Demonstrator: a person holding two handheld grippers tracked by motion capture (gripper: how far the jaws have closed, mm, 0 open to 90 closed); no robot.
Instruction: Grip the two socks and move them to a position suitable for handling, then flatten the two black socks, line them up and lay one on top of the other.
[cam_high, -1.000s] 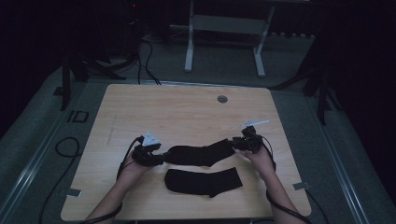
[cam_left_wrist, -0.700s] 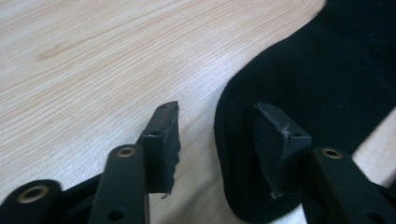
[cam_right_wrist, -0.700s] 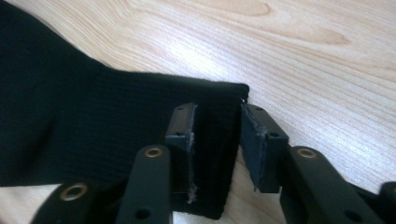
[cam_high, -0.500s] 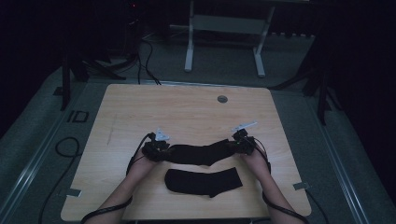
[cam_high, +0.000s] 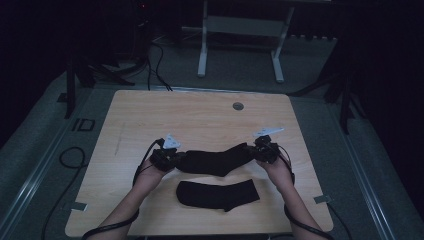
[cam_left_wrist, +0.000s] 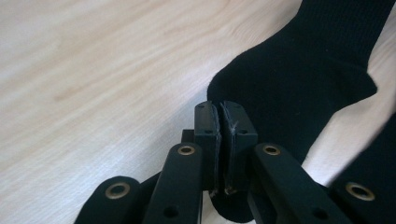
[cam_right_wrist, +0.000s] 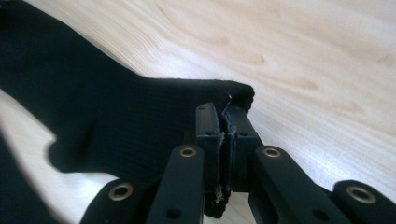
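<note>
A black sock (cam_high: 215, 161) hangs stretched between my two grippers just above the wooden table (cam_high: 200, 120). My left gripper (cam_high: 172, 159) is shut on its toe end; in the left gripper view the pads (cam_left_wrist: 219, 121) pinch the fabric of the sock (cam_left_wrist: 299, 79). My right gripper (cam_high: 257, 150) is shut on the cuff corner, and in the right gripper view it (cam_right_wrist: 223, 116) clamps the sock's (cam_right_wrist: 93, 116) edge. Both pairs of jaws have just been closing on the fabric. A second black sock (cam_high: 218, 195) lies flat nearer the front edge.
A round cable hole (cam_high: 238, 106) sits near the table's far edge. Cables (cam_high: 70, 160) trail off the left side onto the dark floor. A white desk frame (cam_high: 240, 45) stands beyond the table.
Both grippers closed in on the ends of the upper sock and rose a little, so the sock now hangs taut between them. The lower sock has not moved.
</note>
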